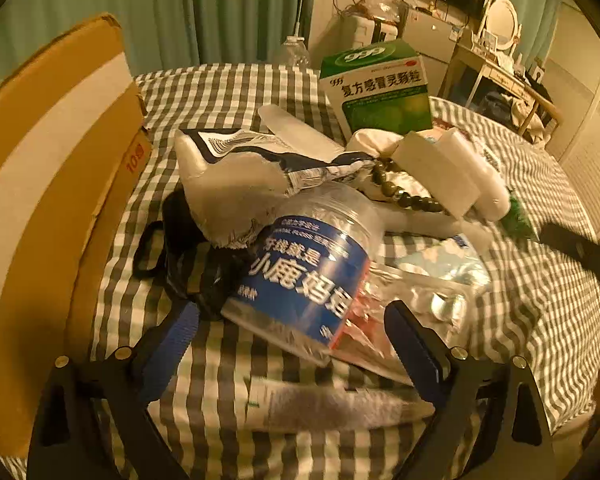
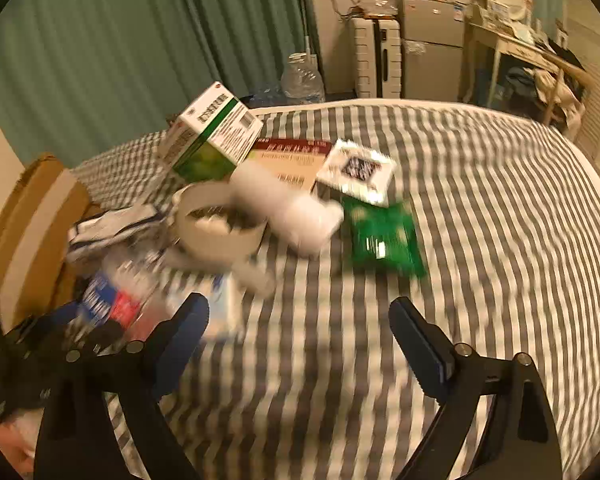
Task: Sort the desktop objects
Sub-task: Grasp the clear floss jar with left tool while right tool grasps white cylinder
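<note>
**Left wrist view: open gripper lined up on the blue-labelled jar**

Left wrist view: left gripper (image 1: 292, 334) spread wide, blue pads on either side of the clear plastic jar with the blue label (image 1: 300, 268), not yet touching it. Jar lying on its side on the checked bed sheet (image 1: 228, 92), leaning against a crumpled foil pouch (image 1: 228, 184) and a black strap (image 1: 152, 248), with crinkled clear wrapping (image 1: 416, 304) beside it. Behind: green medicine box (image 1: 380, 88), string of dark beads (image 1: 404, 192), white bottle (image 1: 476, 176). Cardboard box (image 1: 60, 184) standing open at the left, probably the sorting bin.

Right wrist view, blurred: right gripper (image 2: 300, 332) also apart, empty, over bare sheet, near a green packet (image 2: 384, 236), a roll of tape (image 2: 220, 224) and a white card with a dark print (image 2: 356, 170).

Step in hand, by the look of it: reaching for the jar. Next move calls for sliding forward to straddle the jar's body, closing squarely across it, avoiding the loose wrapping and strap. Smooth round side likely to roll or slip if pinched off-centre.
</note>
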